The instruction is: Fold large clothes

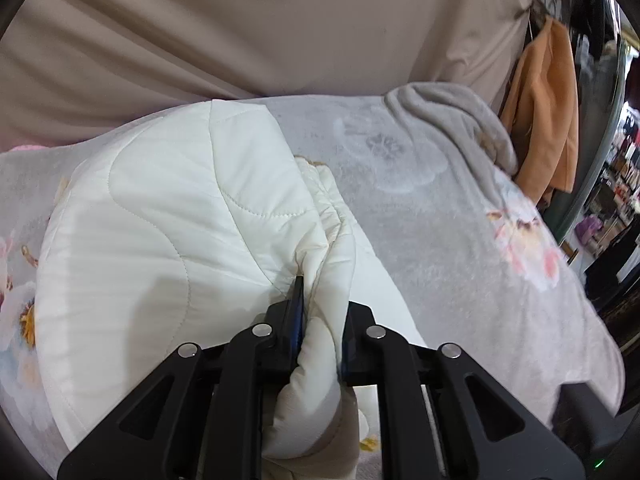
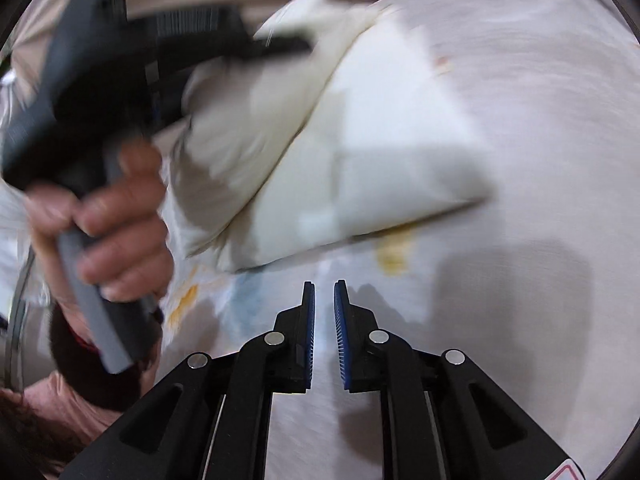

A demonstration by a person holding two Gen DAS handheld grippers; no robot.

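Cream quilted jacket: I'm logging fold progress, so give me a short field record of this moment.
garment: cream quilted jacket, partly folded over itself
surface: pale floral blanket
left gripper: shut on a bunched jacket edge
right gripper: narrowly open, holding nothing, over the blanket
left hand: gripping the left gripper's handle
image quality: right wrist view blurred

Even indoor light, soft shadows on blanket [image 2: 520,280]. Right wrist view motion-blurred, jacket [image 2: 360,160] smeared, possibly overexposed. Fisheye edges dark, warped.
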